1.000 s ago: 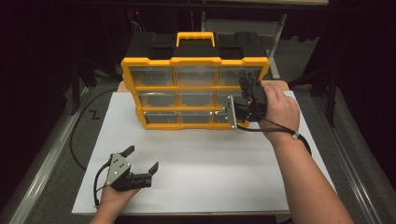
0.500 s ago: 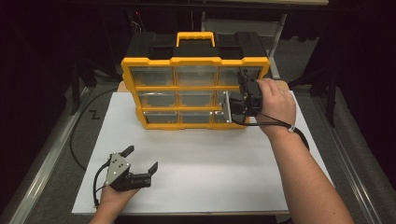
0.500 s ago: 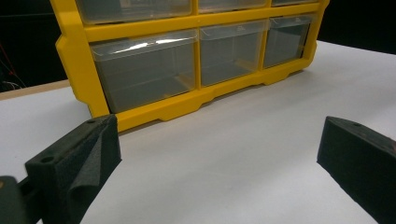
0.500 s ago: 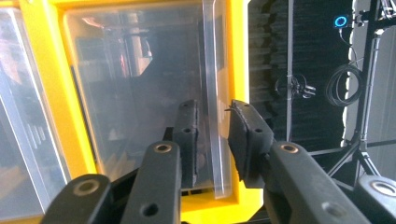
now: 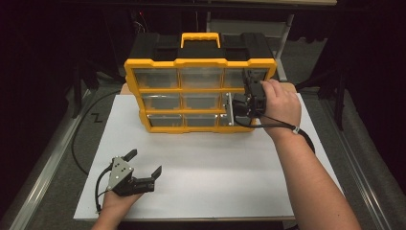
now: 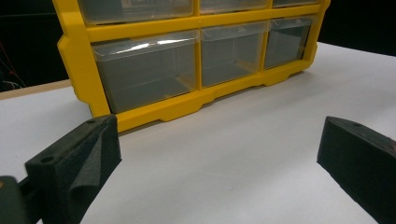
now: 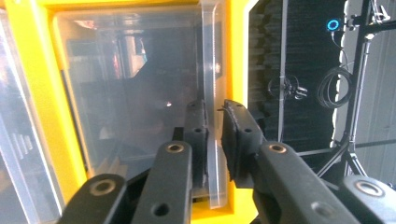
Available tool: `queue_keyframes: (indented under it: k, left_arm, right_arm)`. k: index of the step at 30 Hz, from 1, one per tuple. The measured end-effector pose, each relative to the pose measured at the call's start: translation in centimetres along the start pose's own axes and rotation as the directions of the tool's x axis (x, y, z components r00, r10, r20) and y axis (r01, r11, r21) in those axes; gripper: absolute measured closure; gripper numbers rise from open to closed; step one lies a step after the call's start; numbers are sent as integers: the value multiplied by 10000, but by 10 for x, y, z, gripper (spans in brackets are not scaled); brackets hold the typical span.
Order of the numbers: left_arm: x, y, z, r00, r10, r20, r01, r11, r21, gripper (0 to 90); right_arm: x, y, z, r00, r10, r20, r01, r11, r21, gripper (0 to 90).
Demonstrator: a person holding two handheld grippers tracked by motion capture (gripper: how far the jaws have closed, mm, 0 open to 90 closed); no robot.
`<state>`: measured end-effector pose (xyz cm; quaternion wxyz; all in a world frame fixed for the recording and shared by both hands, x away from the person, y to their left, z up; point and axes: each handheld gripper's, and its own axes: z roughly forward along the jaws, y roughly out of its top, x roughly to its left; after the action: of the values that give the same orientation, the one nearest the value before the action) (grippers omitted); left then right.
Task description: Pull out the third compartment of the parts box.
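**My right claw pinches a drawer lip**

I hold a claw in each hand at a white table (image 5: 201,191). A big yellow box (image 5: 201,62) of see-through drawers stands upright at the far side of the table. It has a black top and a yellow handle.

My right claw (image 5: 249,98) is up against the right end of the box. Its two black jaws have just been closing, and now they squeeze the thin clear front lip of a drawer (image 7: 212,140). One jaw is inside the lip and one is outside, with the plastic pressed between them. In the high view that drawer (image 5: 234,108) is in the right column, pulled a little way out of the box.

My left claw (image 5: 143,165) rests low near the front left of the table, well apart from the box. Its jaws stand wide, with only bare table between them. It points at the bottom row of drawers (image 6: 144,70), which sit shut in the yellow frame.
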<state>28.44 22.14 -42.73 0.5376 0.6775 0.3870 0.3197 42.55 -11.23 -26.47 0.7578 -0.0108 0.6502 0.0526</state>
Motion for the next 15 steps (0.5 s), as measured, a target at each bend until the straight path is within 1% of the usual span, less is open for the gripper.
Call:
queue_keyframes:
  k: [9,12,15]
  left_arm:
    - [0,0,0,10000,-22,-1,22,10000,4,4]
    - [0,0,0,10000,-13,6,13,10000,22,4]
    - [0,0,0,10000,-11,15,11,10000,16,4]
  right_arm:
    - [0,-1,-2,9999,-63,81,64,9999,-127,841]
    - [0,-1,-6,9999,18,105,-17,9999,-140,841]
    - [-1,-2,-10,9999,-59,112,61,9997,-220,840]
